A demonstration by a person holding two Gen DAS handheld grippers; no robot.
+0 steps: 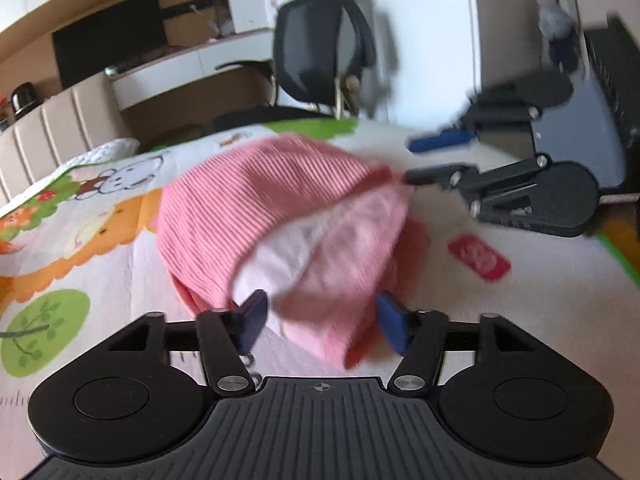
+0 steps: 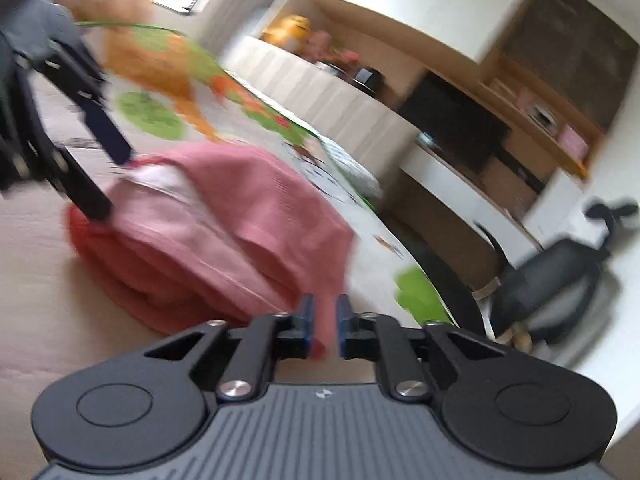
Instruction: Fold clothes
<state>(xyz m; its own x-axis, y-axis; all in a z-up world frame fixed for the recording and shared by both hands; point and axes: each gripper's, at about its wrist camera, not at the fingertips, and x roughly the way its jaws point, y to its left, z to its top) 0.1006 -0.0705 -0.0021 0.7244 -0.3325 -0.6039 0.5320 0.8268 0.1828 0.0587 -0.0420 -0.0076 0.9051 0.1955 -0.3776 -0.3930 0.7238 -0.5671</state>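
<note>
While both views are smeared with motion blur, the main facts read clearly enough. A pink ribbed garment (image 1: 260, 204) lies bunched in a rounded heap on a bed covered by a cartoon-print sheet (image 1: 80, 208), roughly midway across it, with a paler pink inner layer (image 1: 288, 256) showing where the fabric folds over itself.

The left gripper (image 1: 320, 318) has its blue-padded fingers (image 1: 394, 326) spread wide on either side of the heap's near edge; cloth sits between them, but nothing is pinched. The right gripper (image 2: 323, 326) has its fingers drawn nearly together with a strip of the pink cloth between the pads (the blur makes the exact contact hard to judge, though the fabric hangs straight through the narrow gap). In the left wrist view that gripper reaches the garment's far right side, one finger touching the cloth.

A small red packet (image 1: 479, 257) lies on the sheet beside the garment, toward the right edge of the bed. Beyond the bed's far edge stands a black office chair (image 1: 320, 52), with a desk and dark monitor (image 1: 108, 38) further left.
</note>
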